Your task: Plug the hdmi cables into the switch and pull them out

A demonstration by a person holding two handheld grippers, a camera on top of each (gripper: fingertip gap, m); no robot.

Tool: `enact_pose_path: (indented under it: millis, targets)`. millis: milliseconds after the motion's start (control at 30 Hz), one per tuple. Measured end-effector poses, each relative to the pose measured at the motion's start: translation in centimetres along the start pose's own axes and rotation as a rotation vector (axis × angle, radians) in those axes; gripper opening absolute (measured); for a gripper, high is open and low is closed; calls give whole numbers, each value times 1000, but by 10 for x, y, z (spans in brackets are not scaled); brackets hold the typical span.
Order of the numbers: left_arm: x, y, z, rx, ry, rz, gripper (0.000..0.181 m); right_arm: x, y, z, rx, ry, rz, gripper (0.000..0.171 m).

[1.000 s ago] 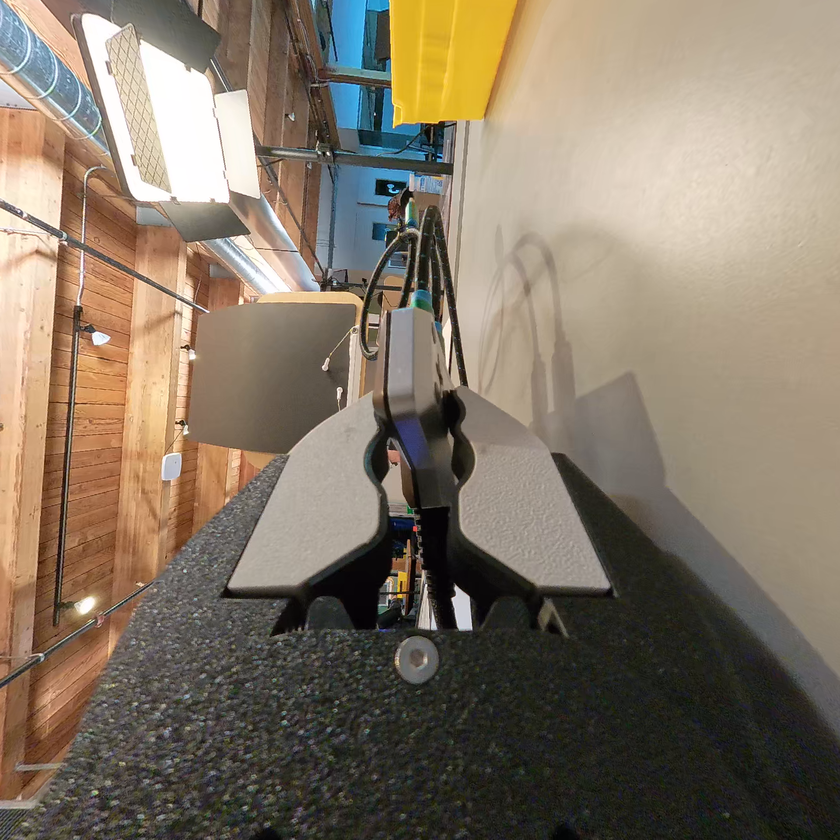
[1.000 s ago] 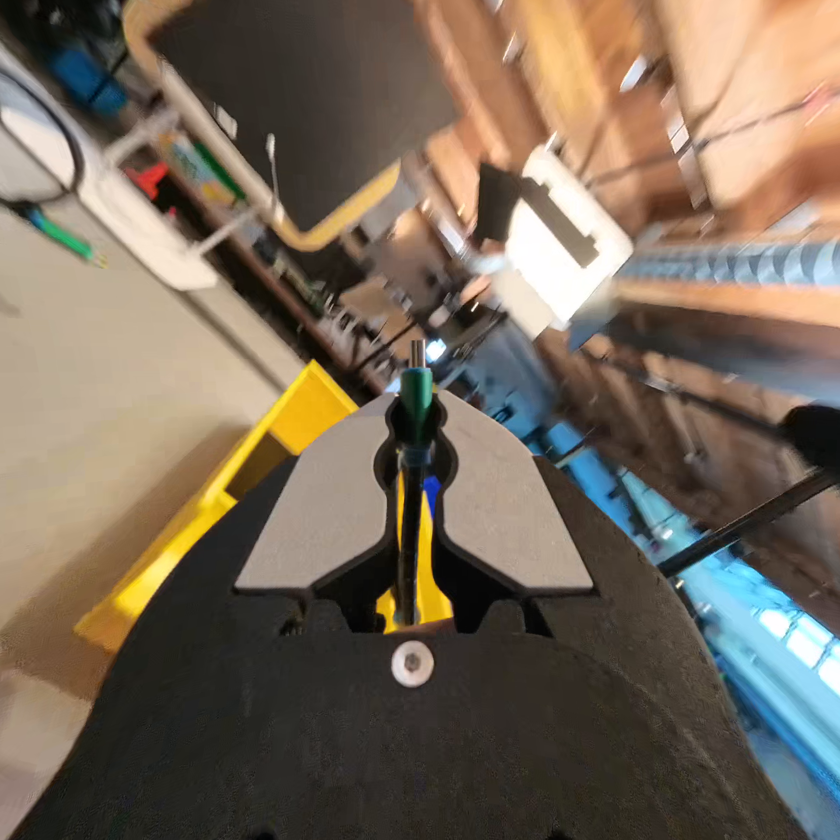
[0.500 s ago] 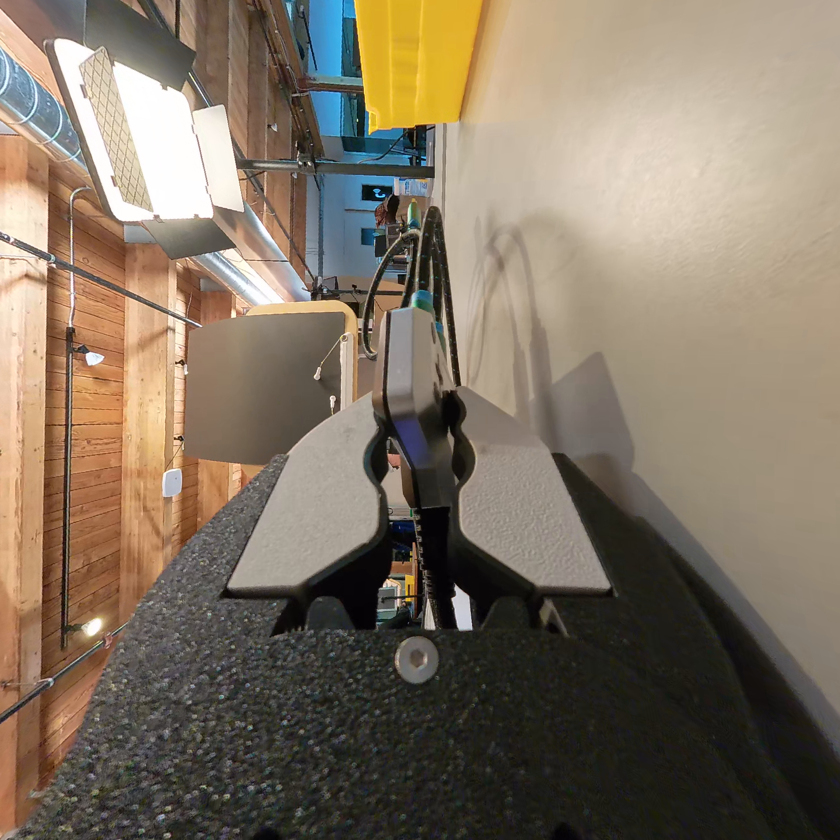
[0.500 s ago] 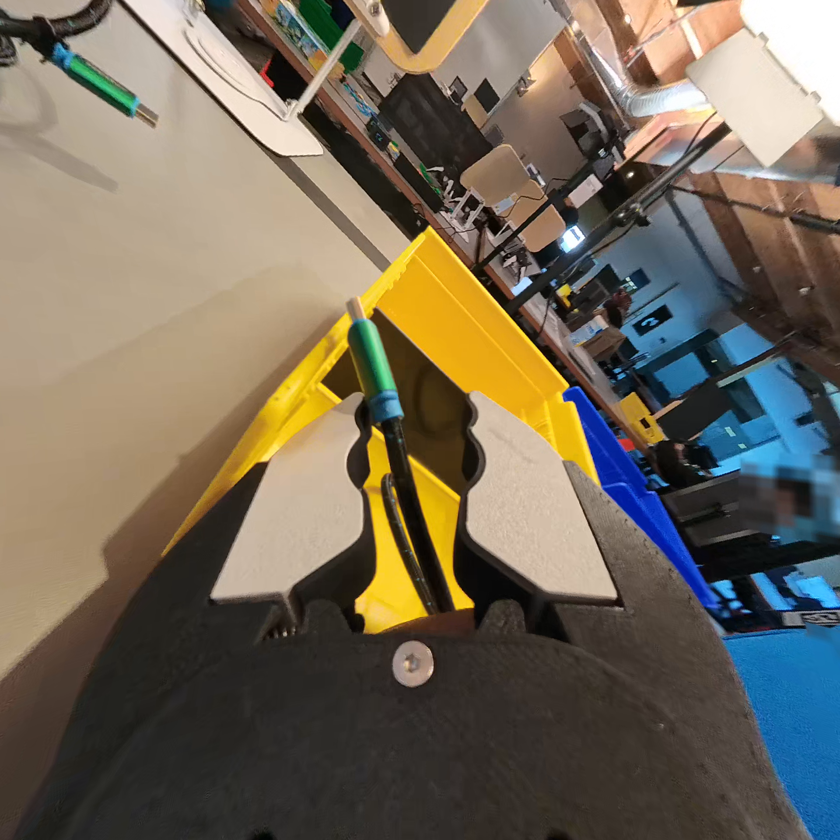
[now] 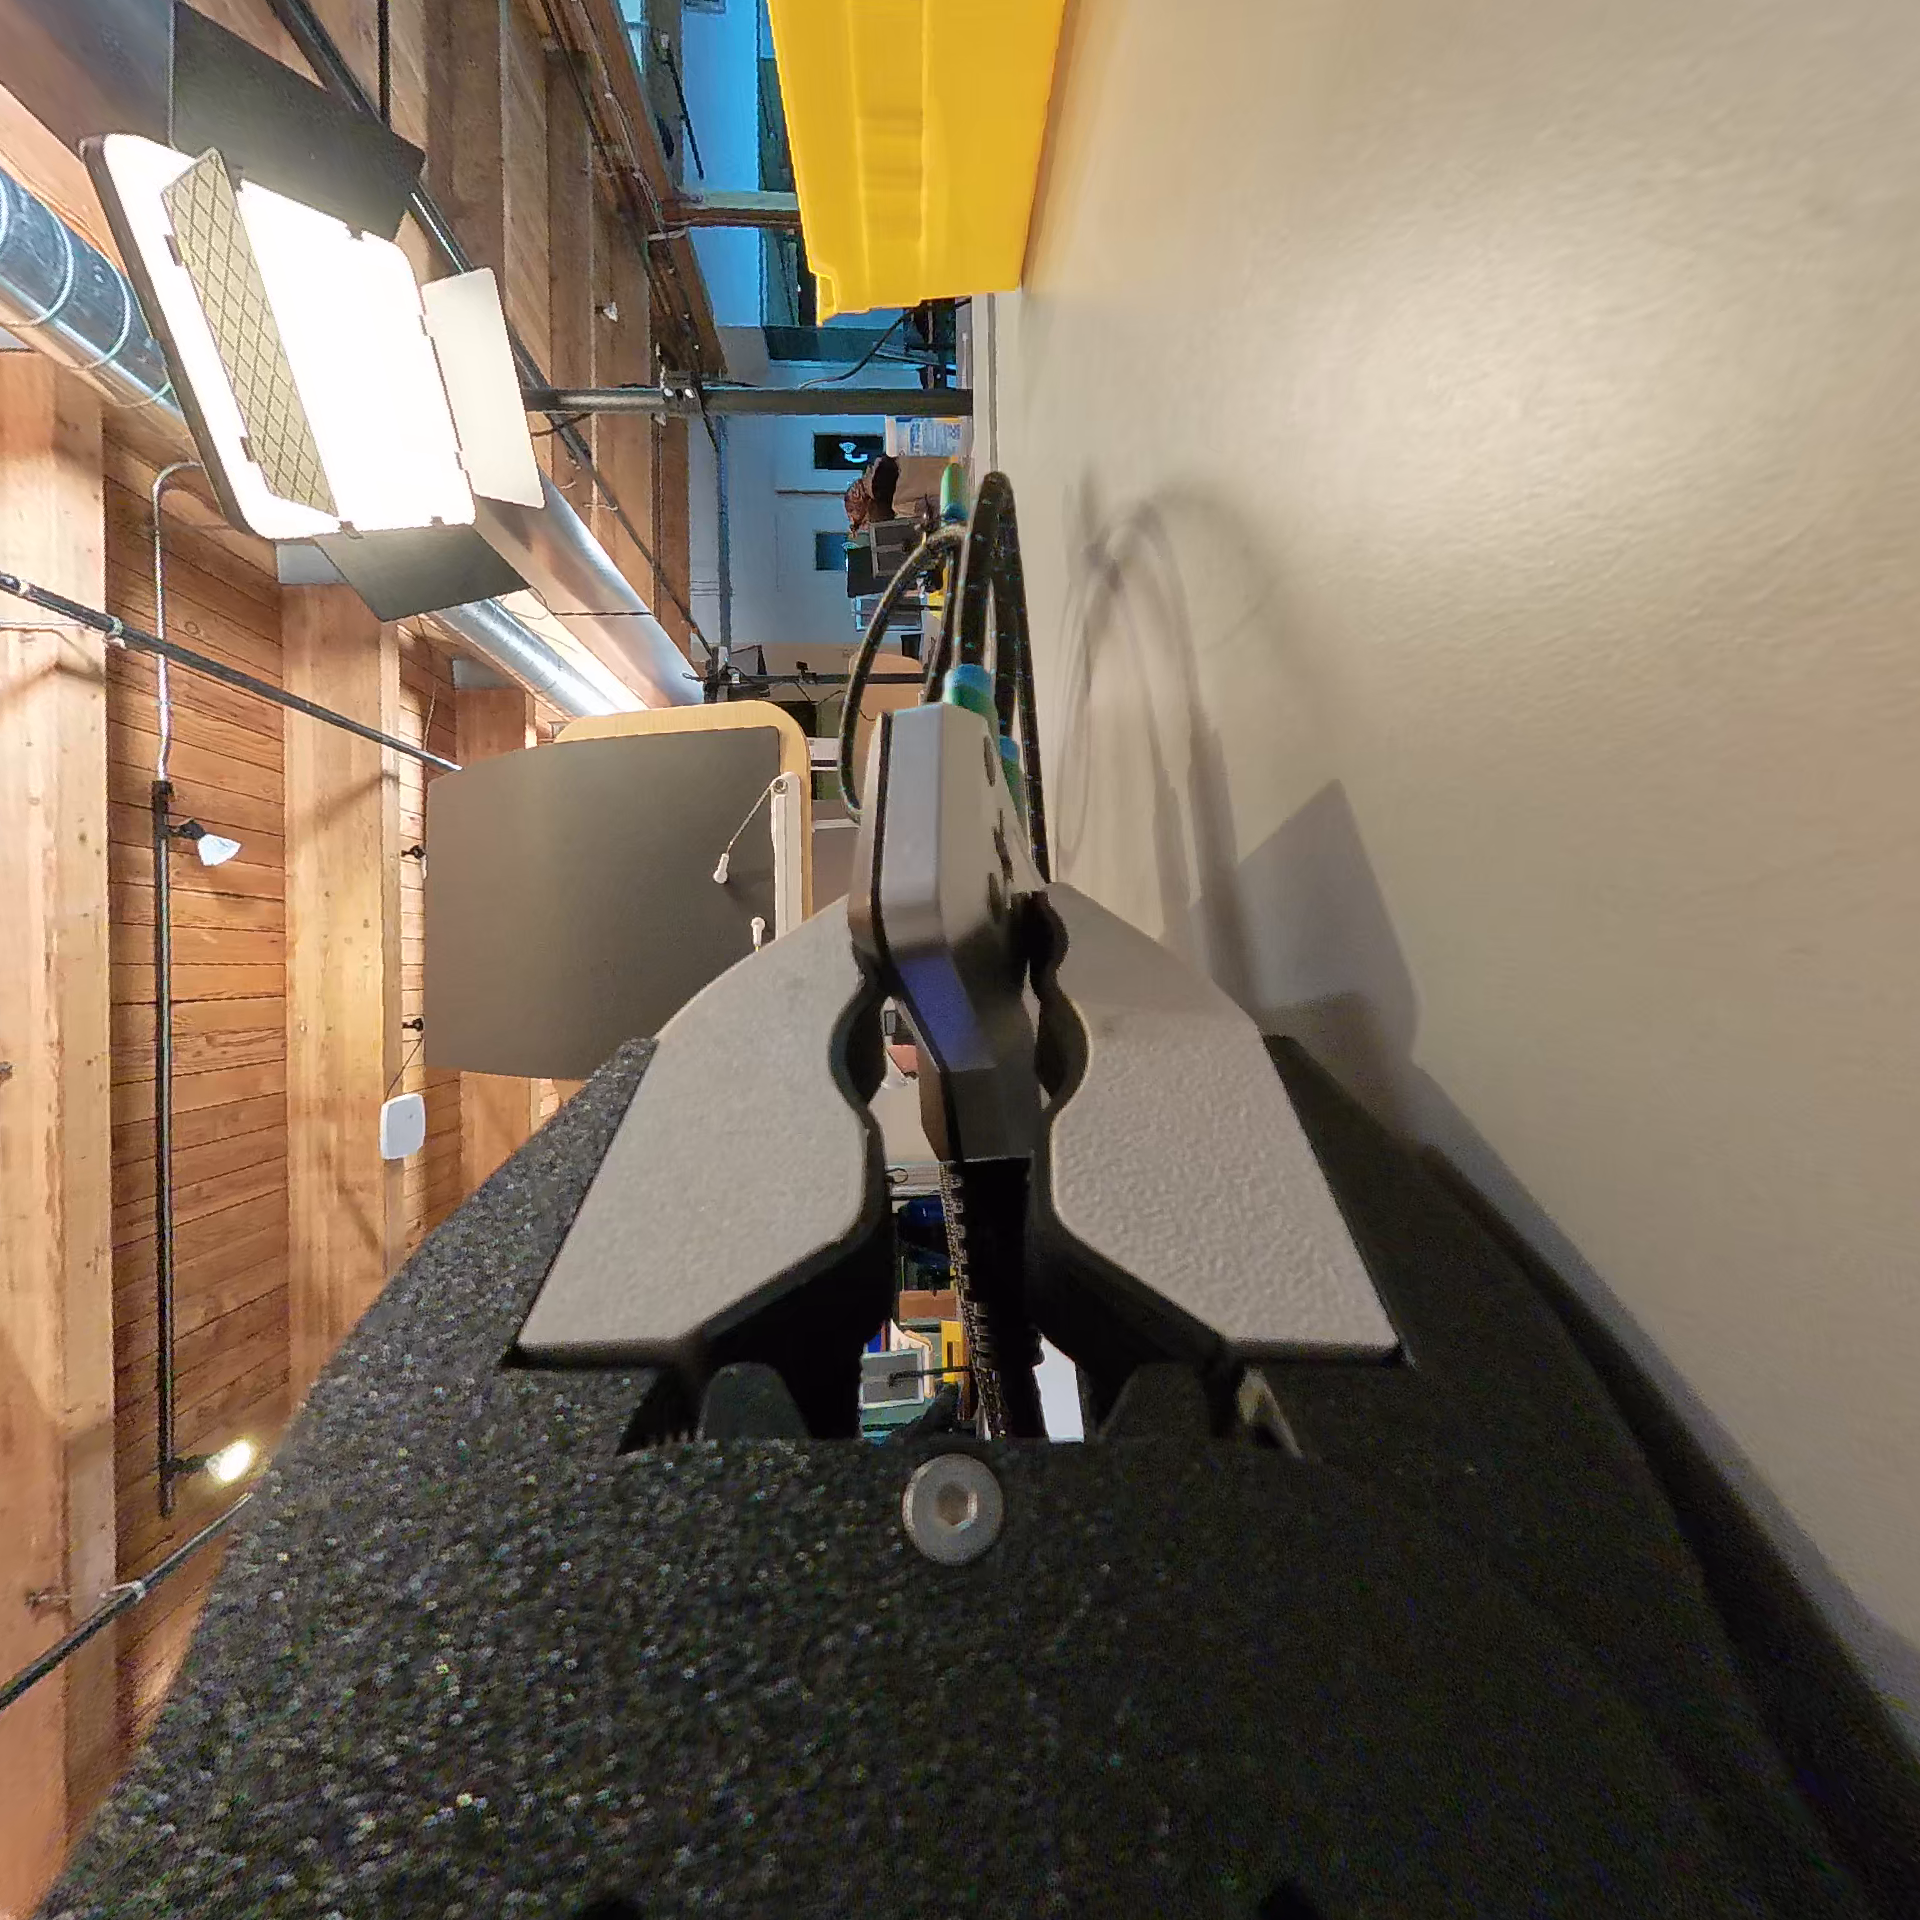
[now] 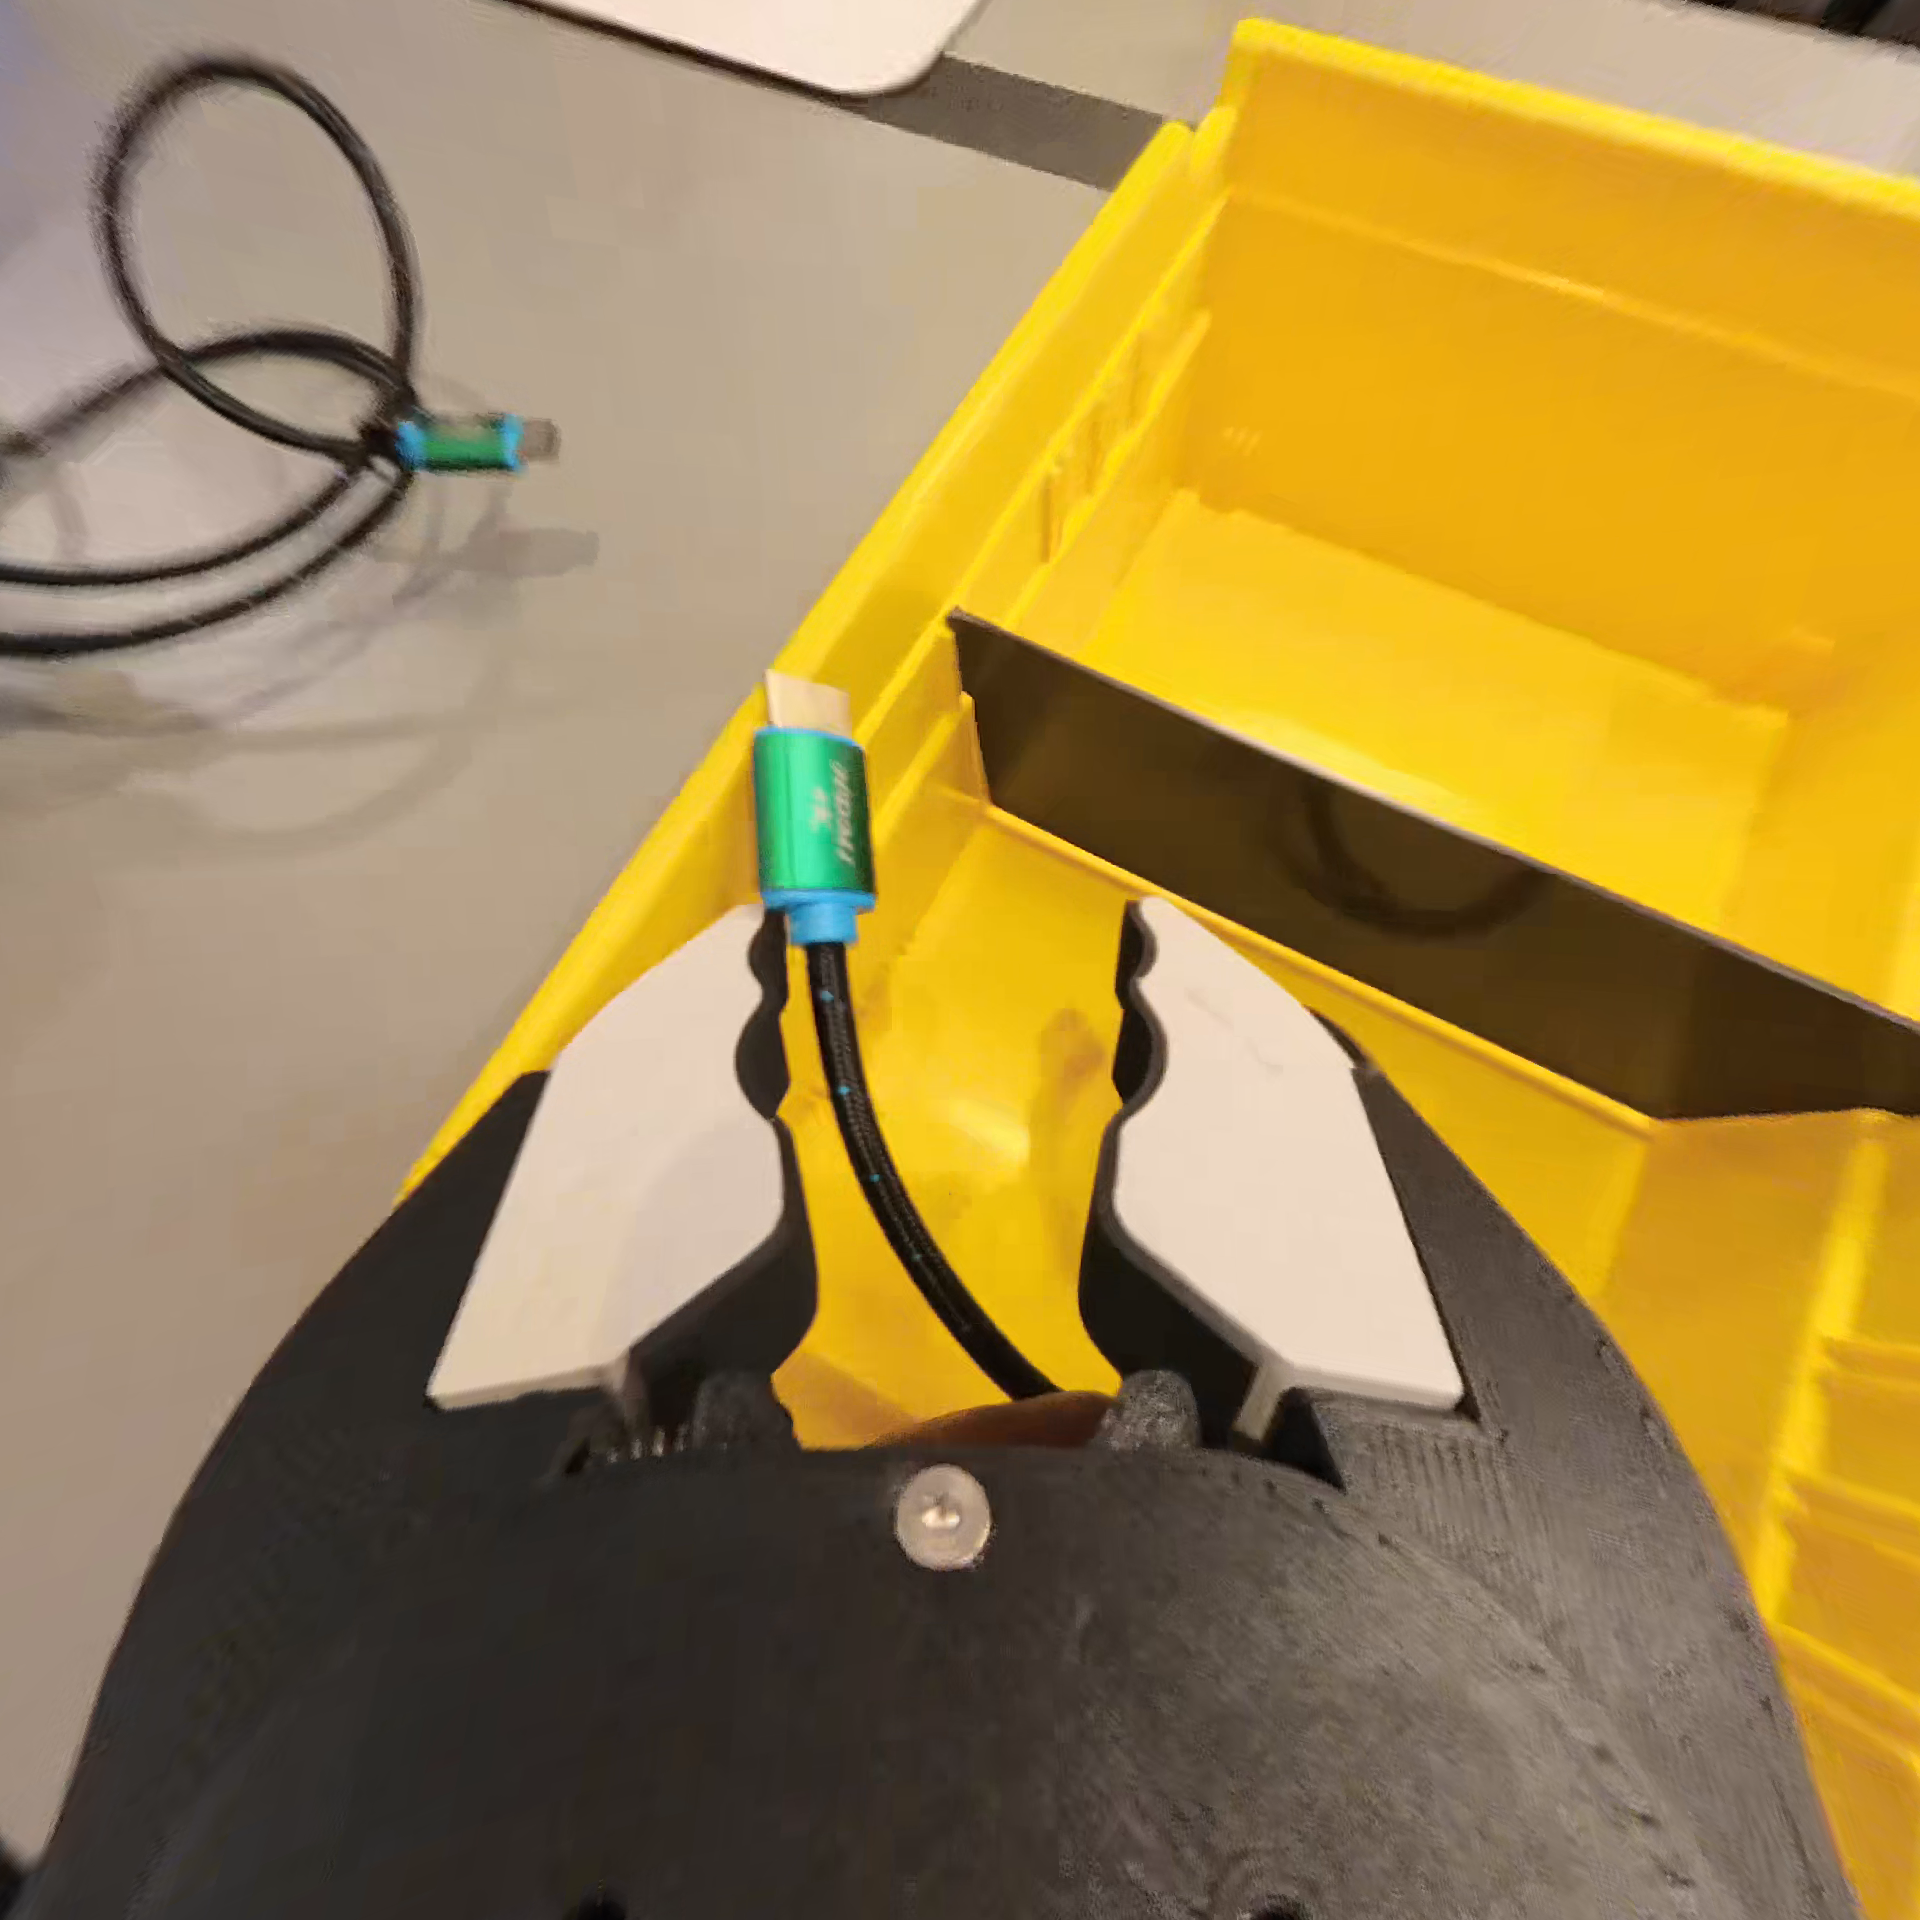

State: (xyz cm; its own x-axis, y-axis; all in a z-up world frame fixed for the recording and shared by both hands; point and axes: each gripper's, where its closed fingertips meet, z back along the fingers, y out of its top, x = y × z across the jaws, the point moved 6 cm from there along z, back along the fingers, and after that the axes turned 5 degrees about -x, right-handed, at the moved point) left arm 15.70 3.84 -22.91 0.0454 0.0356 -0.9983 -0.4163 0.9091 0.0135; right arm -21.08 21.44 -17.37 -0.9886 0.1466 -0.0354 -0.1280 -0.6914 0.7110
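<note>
Green plug (image 6: pixel 816 810) loose between my released right tool (image 6: pixel 940 920), over yellow bin (image 6: pixel 1475 499), my left tool (image 5: pixel 951 935) clenched on grey switch (image 5: pixel 930 831), beside counter (image 5: pixel 1507 520).

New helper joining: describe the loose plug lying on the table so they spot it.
Start at the yellow bin and look left across the grey table. The green plug lies there among black cable loops, untouched, unlike the one between the open right gripper.
</note>
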Motion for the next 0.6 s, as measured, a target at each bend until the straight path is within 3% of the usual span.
enact_pose_path:
  millis: [167, 233, 400, 500, 600]
  targets:
    - [-1, 0, 1, 3, 3, -2, 26, 6, 12, 8, 157, 233, -179, 70]
    - [-1, 0, 1, 4, 5, 4, 26, 9, 12, 16, 212, 178, -159, 70]
    - [-1, 1, 0, 6, 7, -3, 26, -20, 14, 38, 321, -86, 139, 61]
    - [0, 2, 1, 9, 10, -12, 26, -68, 17, 41, 390, -232, 419, 48]
    - [0, 3, 1, 10, 12, -17, 26, -130, 14, 29, 422, -254, 668, 44]
